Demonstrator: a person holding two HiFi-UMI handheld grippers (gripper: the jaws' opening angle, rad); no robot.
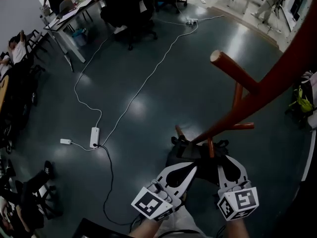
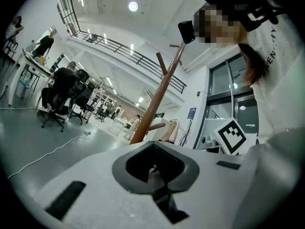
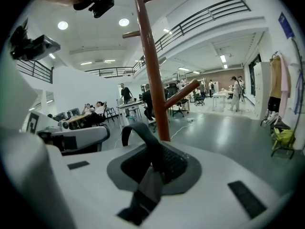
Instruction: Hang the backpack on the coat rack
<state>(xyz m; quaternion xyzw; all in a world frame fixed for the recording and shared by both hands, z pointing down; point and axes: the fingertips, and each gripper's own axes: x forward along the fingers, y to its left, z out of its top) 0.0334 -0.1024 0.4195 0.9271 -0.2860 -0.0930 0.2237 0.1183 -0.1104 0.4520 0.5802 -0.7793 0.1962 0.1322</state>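
Right gripper (image 3: 151, 173): jaws pinched shut on the black carry loop (image 3: 136, 130), which arches free above them, I judge so that it can slip over a peg. Left gripper (image 2: 157, 170): jaws closed on dark webbing, steadying the load. Backpack (image 1: 198, 155): lower centre of the head view, held between both grippers, close beside the coat rack (image 1: 267, 83). Nearest upper peg (image 1: 233, 68): bare, toward the upper right.

— Any room round that red-brown wooden coat rack (image 1: 277, 78)?
— Open dark grey floor (image 1: 188, 93) lies to its left. Its slanted pegs (image 1: 235, 72) jut out above the black fabric backpack (image 1: 195, 156), and a white cable (image 1: 148, 78) trails across the floor farther off.
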